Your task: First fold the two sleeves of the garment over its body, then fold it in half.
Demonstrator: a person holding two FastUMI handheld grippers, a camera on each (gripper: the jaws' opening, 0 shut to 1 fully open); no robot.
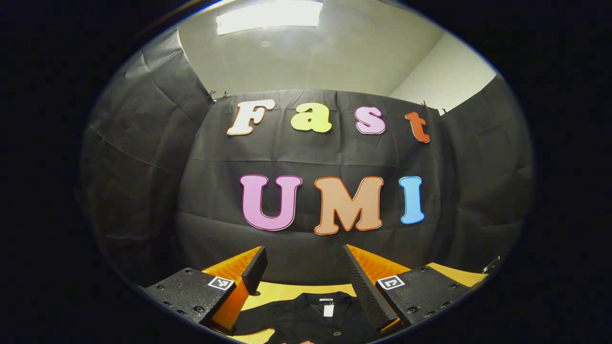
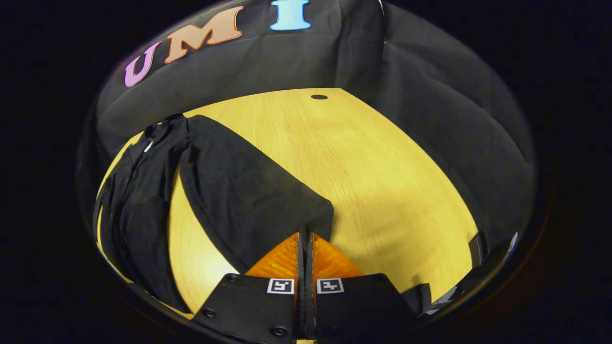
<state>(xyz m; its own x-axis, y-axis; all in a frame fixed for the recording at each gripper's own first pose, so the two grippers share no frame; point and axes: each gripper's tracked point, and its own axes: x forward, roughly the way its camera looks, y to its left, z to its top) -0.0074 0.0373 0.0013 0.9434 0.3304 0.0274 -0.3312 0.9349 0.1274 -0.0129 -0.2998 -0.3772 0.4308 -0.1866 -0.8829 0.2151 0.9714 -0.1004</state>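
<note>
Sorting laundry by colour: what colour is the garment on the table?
Black garment, plain, best seen in the right gripper view.

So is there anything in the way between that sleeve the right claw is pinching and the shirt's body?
Nothing visible. The right claw grips the sleeve at its cuff; between it and the garment's body lies only a strip of bare wooden table.

Black cloth (image 1: 306, 157) is hanging as the booth's wall, clipped along its top edge and wrapping around left and right. Above it, a pale ceiling (image 1: 334, 52) is carrying a bright rectangular light panel (image 1: 267, 16). A light wooden bench (image 2: 363, 162) is lying below, a small dark hole (image 2: 319, 97) showing near its far edge.
</note>
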